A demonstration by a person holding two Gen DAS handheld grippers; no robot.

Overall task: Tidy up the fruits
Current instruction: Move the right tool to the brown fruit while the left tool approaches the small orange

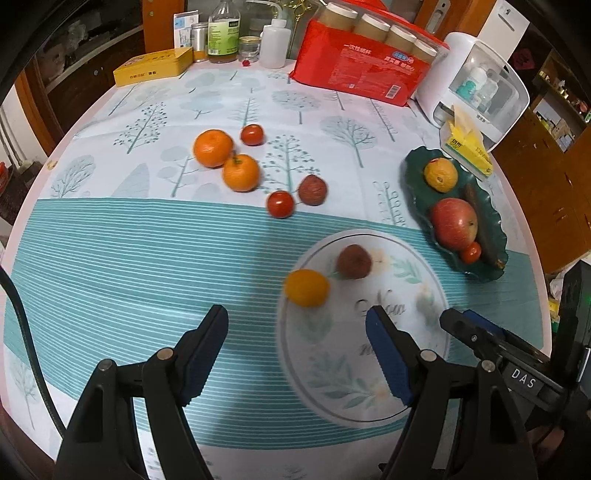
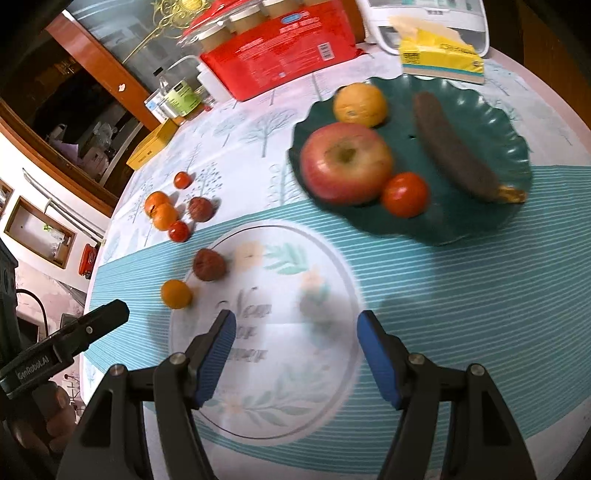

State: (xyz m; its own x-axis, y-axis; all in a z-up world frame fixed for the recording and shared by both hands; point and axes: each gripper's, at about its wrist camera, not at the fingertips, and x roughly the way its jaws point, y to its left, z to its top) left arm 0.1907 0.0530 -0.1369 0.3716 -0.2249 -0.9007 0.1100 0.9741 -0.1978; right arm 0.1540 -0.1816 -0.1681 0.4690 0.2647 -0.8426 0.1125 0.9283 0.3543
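Tree-printed cloth surface (image 1: 110, 258) carries a small yellow-orange citrus fruit (image 1: 306, 288) at 12 o'clock of the wide-open, empty left gripper (image 1: 295, 332); the right gripper (image 2: 295, 332) also gapes empty.

Blurry bits and cut-off stuff

Smeared by motion: apple (image 2: 345, 162) and printed lettering (image 2: 245, 308). Cropped at top: red package (image 2: 280, 48). Unreadable: bottle label (image 1: 222, 35).

light: warm, even indoor light, tabletop bright, room beyond dim | shadows: soft, short, under the fruit | glare: faint sheen on the tablecloth (image 1: 110, 258) | blur: motion smear on the apple (image 2: 345, 162) and green plate (image 2: 461, 221), right view worse | distortion: strong fisheye bowing, black vignette in the corners
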